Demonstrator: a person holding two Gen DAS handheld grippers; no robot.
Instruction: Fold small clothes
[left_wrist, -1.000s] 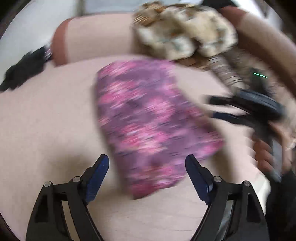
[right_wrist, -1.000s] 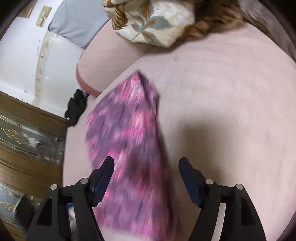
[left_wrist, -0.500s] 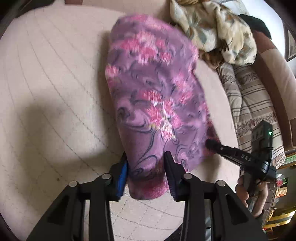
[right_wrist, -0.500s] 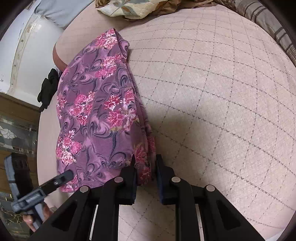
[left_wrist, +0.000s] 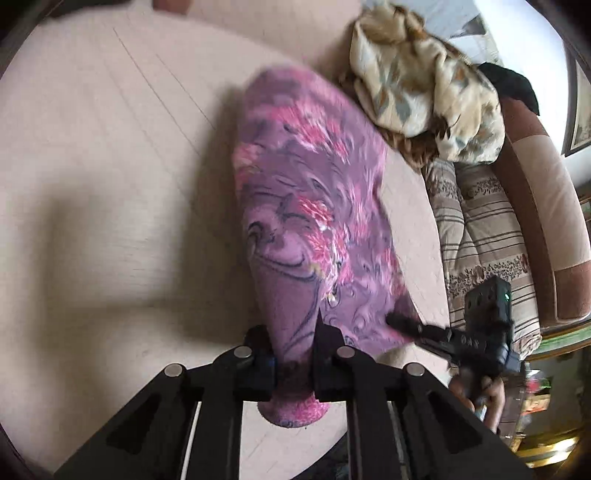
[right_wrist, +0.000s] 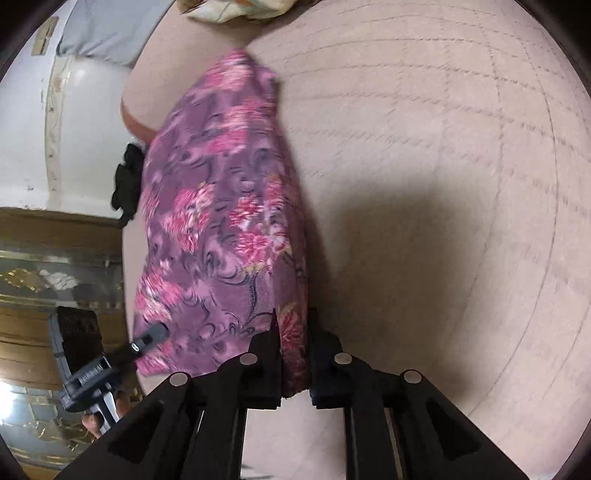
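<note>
A purple garment with pink flowers (left_wrist: 306, 221) lies lengthwise on a beige quilted bed cover (left_wrist: 110, 184). My left gripper (left_wrist: 293, 350) is shut on its near edge, with cloth bunched between the fingers. My right gripper (right_wrist: 293, 354) is shut on the other near corner of the same garment (right_wrist: 221, 221). The near end is lifted off the cover while the far end rests on it. The right gripper also shows in the left wrist view (left_wrist: 406, 325). The left gripper shows in the right wrist view (right_wrist: 147, 338).
A crumpled floral cloth (left_wrist: 424, 85) lies at the far end of the bed. Striped pillows (left_wrist: 487, 240) run along the right side against a brown headboard (left_wrist: 543, 206). A black cloth (right_wrist: 127, 184) hangs at the bed's left edge. A wooden cabinet (right_wrist: 55, 288) stands beyond.
Both grippers closed on the garment's near edge, one at each corner, and have lifted it. The garment now looks narrower and pulled toward me.
</note>
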